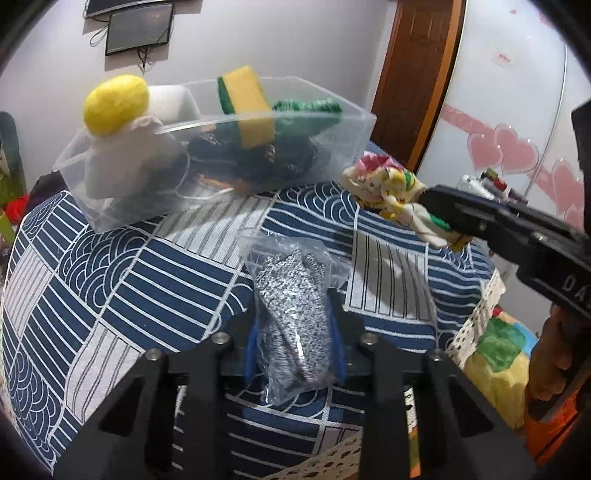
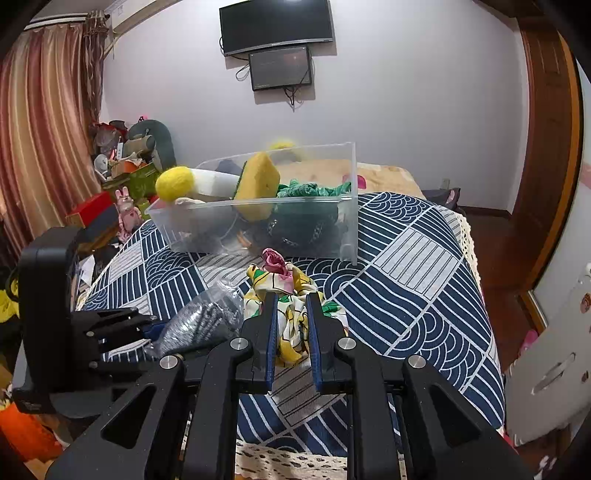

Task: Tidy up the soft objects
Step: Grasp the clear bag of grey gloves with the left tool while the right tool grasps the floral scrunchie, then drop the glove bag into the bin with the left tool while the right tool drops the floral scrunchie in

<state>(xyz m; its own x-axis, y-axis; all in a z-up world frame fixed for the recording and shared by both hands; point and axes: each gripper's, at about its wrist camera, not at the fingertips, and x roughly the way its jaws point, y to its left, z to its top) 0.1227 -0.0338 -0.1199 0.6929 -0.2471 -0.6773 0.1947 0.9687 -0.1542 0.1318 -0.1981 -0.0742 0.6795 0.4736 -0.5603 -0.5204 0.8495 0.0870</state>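
Left wrist view: our left gripper [image 1: 293,332] clamps its fingers on a bagged grey glove [image 1: 291,295] lying on the patterned tabletop [image 1: 147,277]. Our right gripper [image 2: 291,332] grips a floral cloth [image 2: 284,291] just beside it. Beyond both stands a clear bin [image 1: 340,147] holding a sponge [image 1: 247,103] and a yellow ball [image 1: 114,103].

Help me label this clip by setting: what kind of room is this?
Most likely a lived-in bedroom. A bed with a peach blanket sits behind the patterned tablecloth, striped curtains hang at the left, and a wall-mounted TV faces the room.
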